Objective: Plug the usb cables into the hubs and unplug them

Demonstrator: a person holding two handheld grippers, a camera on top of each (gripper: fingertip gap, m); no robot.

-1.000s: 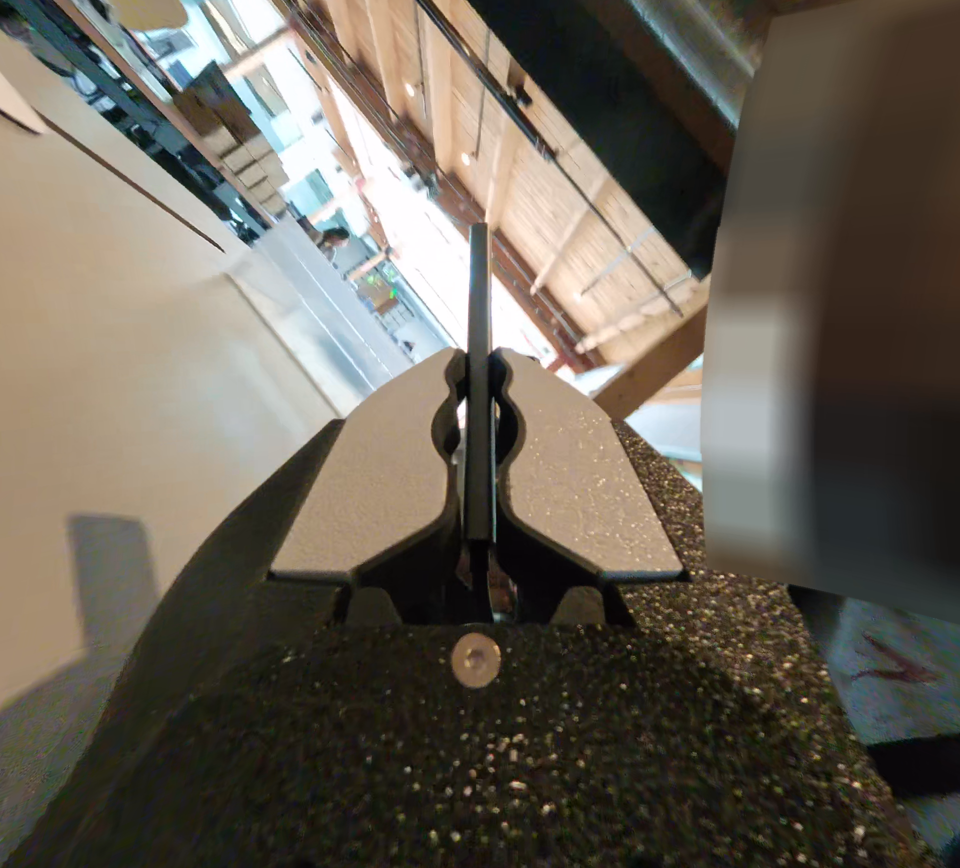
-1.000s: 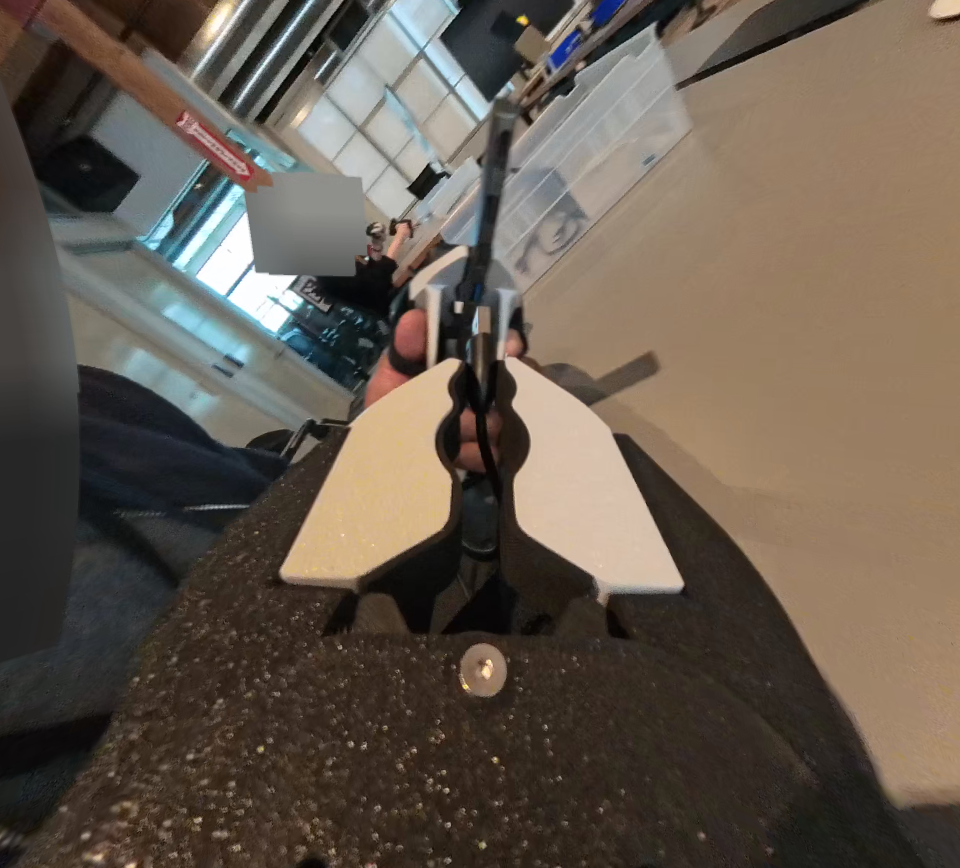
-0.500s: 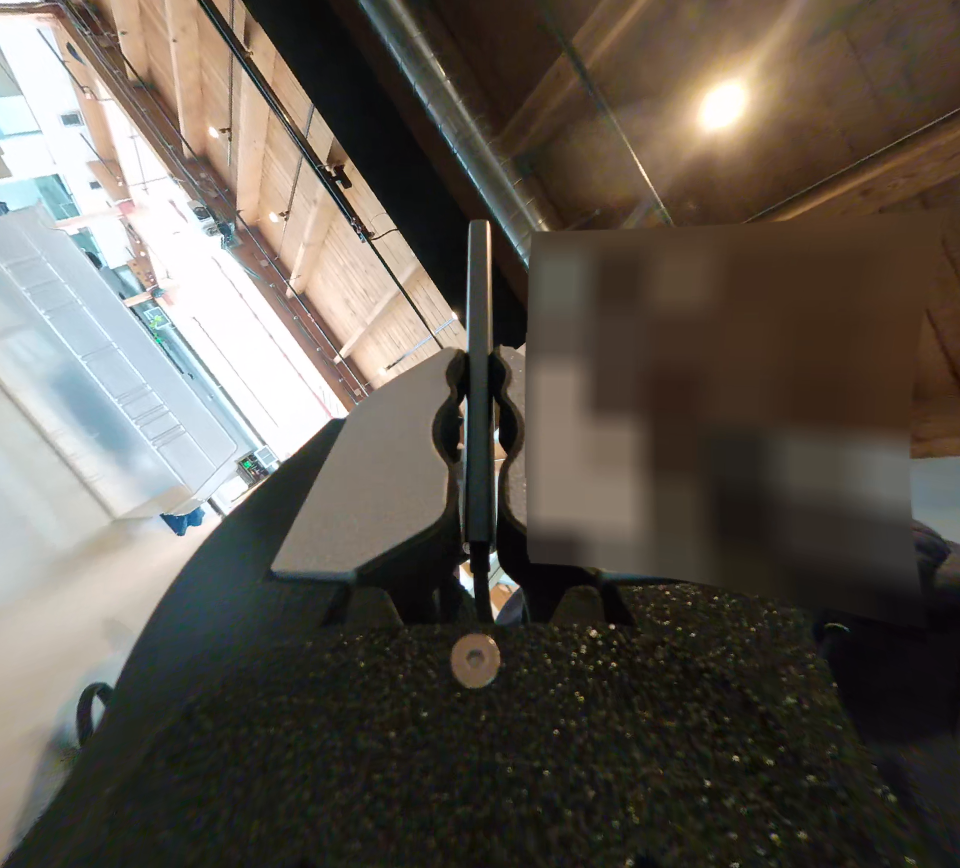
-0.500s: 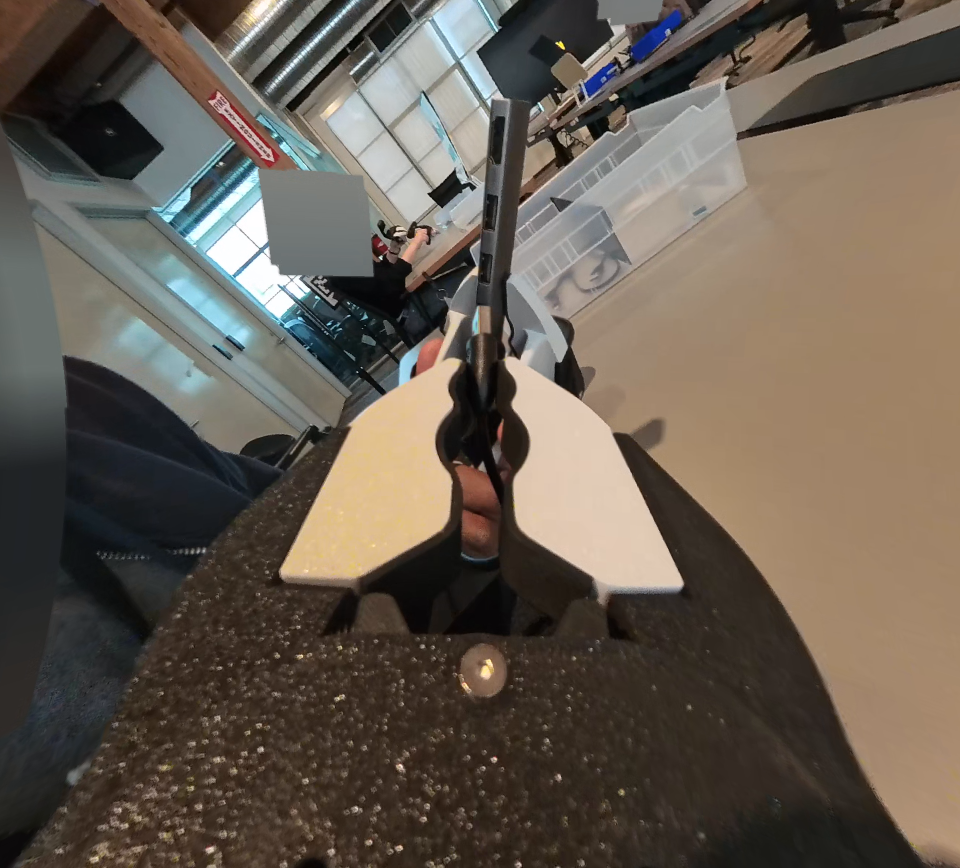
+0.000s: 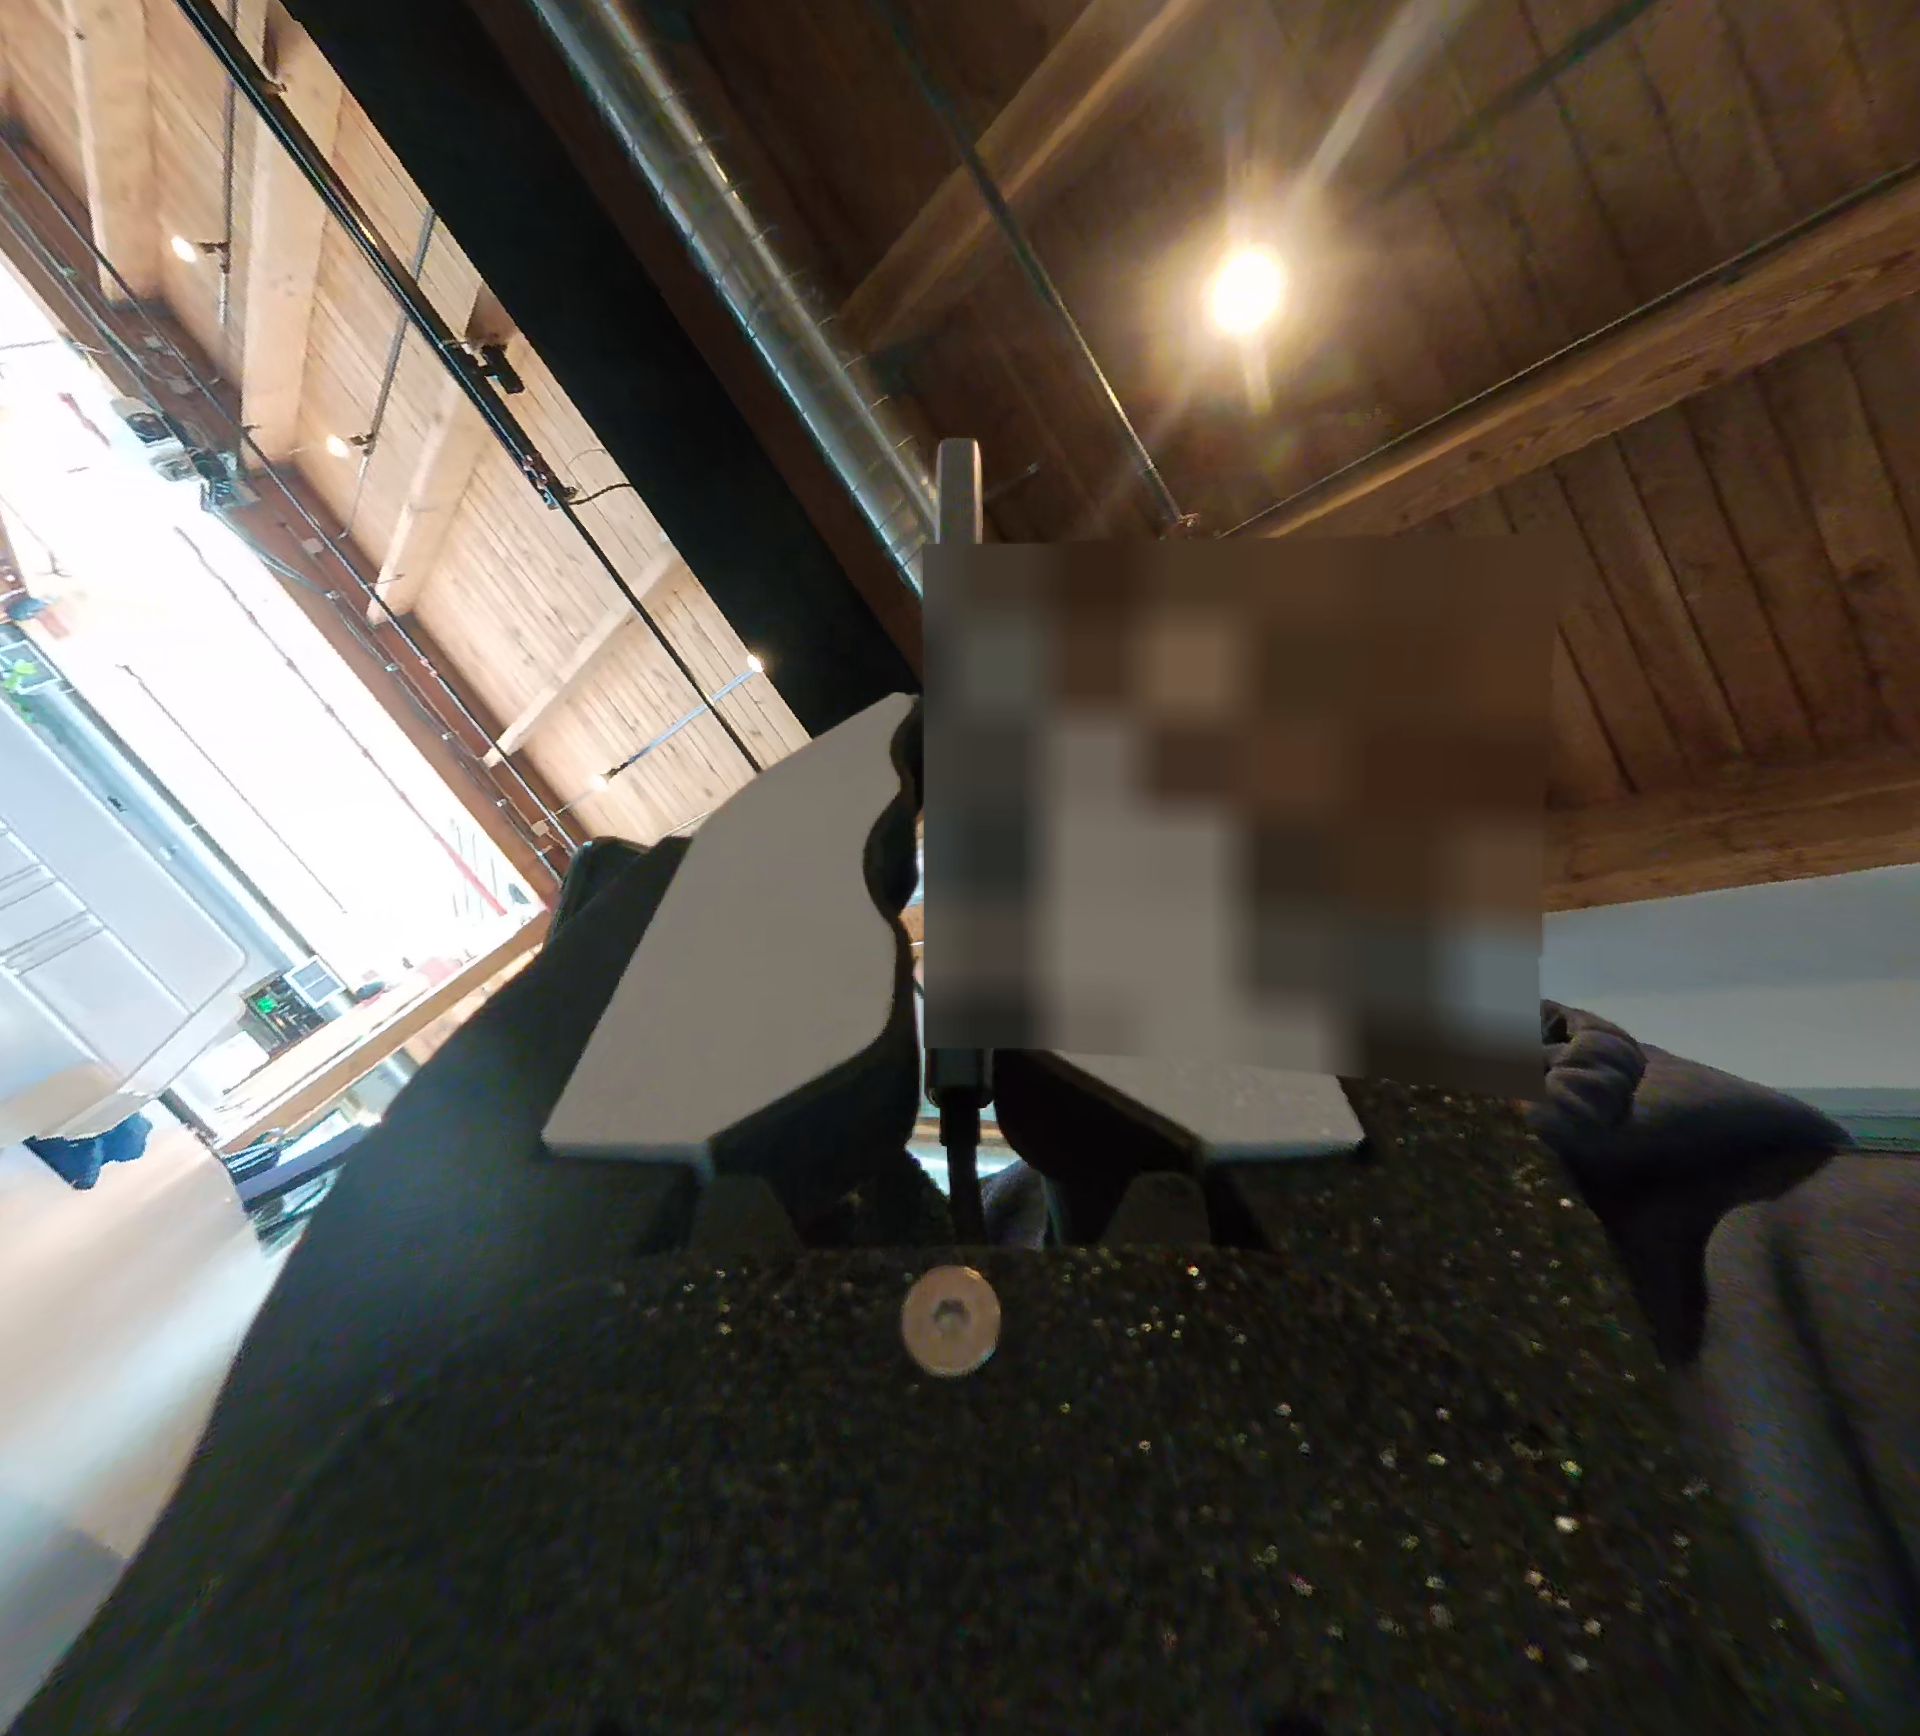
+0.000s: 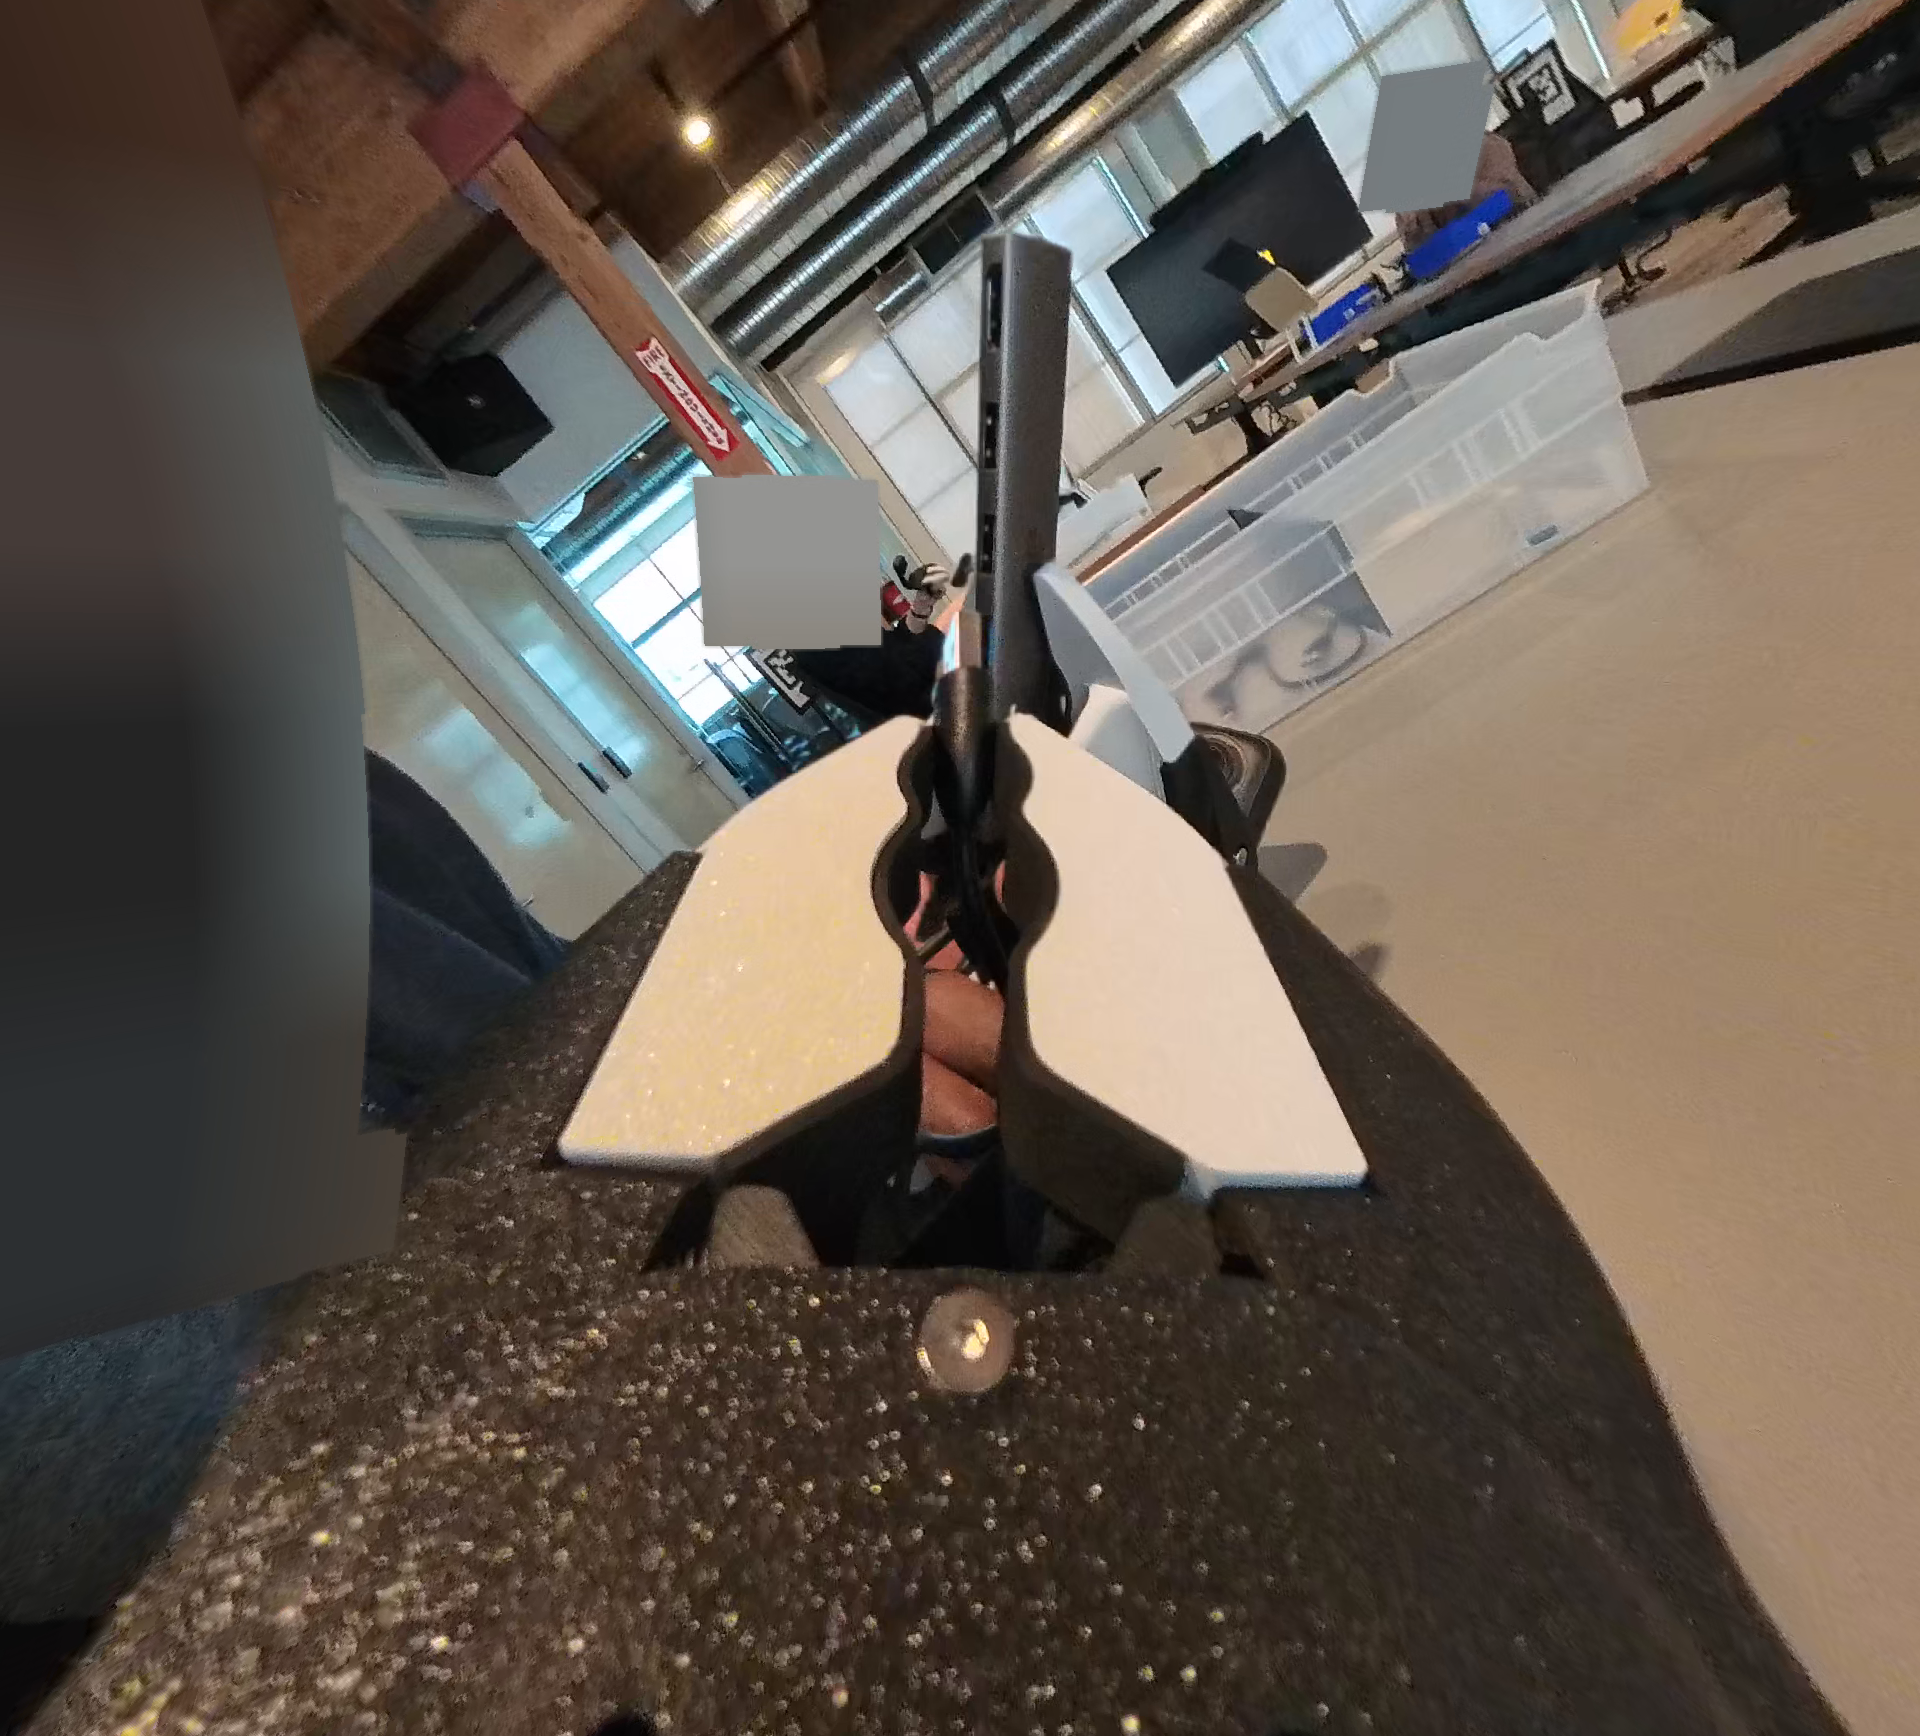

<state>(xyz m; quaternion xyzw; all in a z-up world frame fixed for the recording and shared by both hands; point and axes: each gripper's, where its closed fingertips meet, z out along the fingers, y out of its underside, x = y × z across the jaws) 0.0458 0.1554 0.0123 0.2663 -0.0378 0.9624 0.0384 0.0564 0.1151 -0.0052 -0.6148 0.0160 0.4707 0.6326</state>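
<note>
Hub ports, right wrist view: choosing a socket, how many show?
3 ports along the hub's left edge: top, middle, lower. More may hide behind the plug.

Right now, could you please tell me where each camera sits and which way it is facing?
Left wrist view: on the left gripper, tilted up at the wooden ceiling; its own fingers clamp the grey hub.
Right wrist view: on the right gripper, facing across the beige table towards the windows; its fingers pinch the usb cable, and a hand shows through the gap.
Shared: both show the grey hub and a ceiling duct.
</note>
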